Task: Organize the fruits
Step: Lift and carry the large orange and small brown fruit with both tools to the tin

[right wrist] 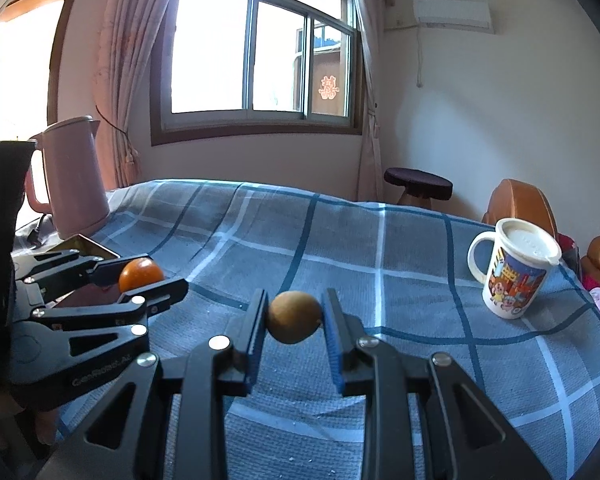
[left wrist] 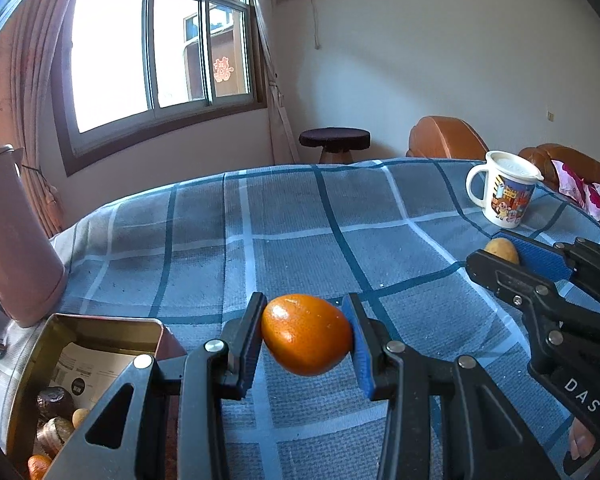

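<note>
Above the checked cloth [left wrist: 300,216], left claw [left wrist: 306,334] clamps an orange [left wrist: 306,334]; right claw [right wrist: 294,322] pinches a brown fruit [right wrist: 294,322].

Kettle [left wrist: 16,236] at table's [left wrist: 300,216] far left, tin [left wrist: 100,332] before it, mug [left wrist: 504,190] far right, stool [left wrist: 334,140] behind.

Home living rm (sofa [left wrist: 444,136], curtains [right wrist: 116,80], kettle [right wrist: 76,176]).

Right tool [right wrist: 294,320] has a small tan-brown round fruit [right wrist: 294,322] pinched between its blue pads, lifted clear of the blue plaid cloth [right wrist: 340,240] on the table. Over at the left, the left tool [right wrist: 140,276] grips an orange [right wrist: 141,274] above an open tin [right wrist: 86,246]. Pink kettle [right wrist: 76,176] far left, cartoon mug [right wrist: 512,272] right.
</note>
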